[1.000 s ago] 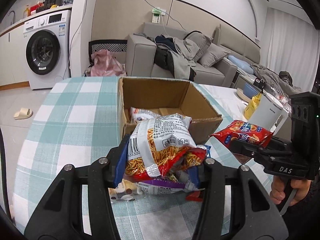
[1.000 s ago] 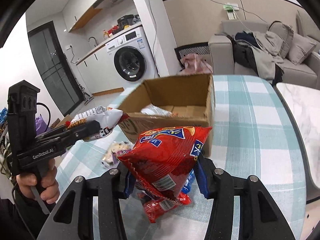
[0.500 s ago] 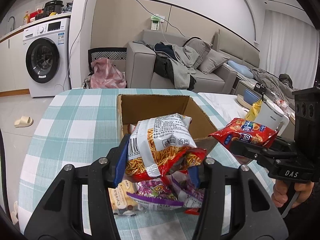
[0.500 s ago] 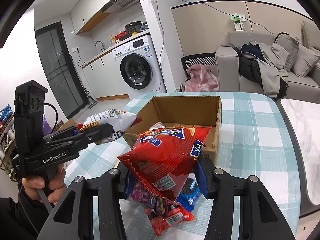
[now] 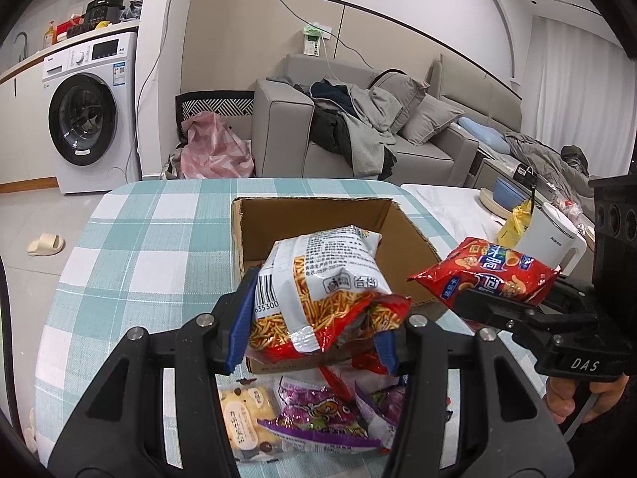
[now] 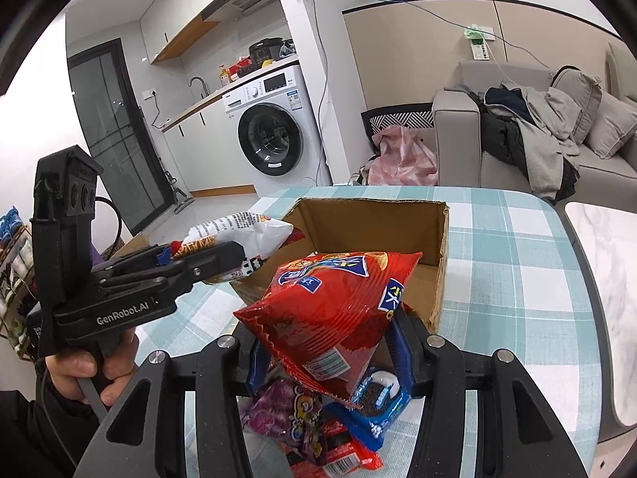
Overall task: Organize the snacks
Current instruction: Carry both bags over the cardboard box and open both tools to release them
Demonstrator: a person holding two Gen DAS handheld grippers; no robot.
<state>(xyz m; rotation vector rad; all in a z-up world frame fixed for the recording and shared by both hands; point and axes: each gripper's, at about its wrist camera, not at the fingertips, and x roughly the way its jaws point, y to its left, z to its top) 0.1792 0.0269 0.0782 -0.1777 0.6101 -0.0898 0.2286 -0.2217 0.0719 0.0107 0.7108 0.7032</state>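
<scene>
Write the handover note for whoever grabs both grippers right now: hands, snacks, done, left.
Left gripper: shut on the white stick-snack bag, held up in front of the cardboard box.
Right gripper: shut on the red chip bag, also lifted near the box's front edge.
Box: open on the checked tablecloth; its floor is mostly hidden by the held bags.
Done: both bags picked up.
Left: drop both in the box, then gather the pile below: purple packet, cookie pack, blue cookie packet, small red packet.
</scene>
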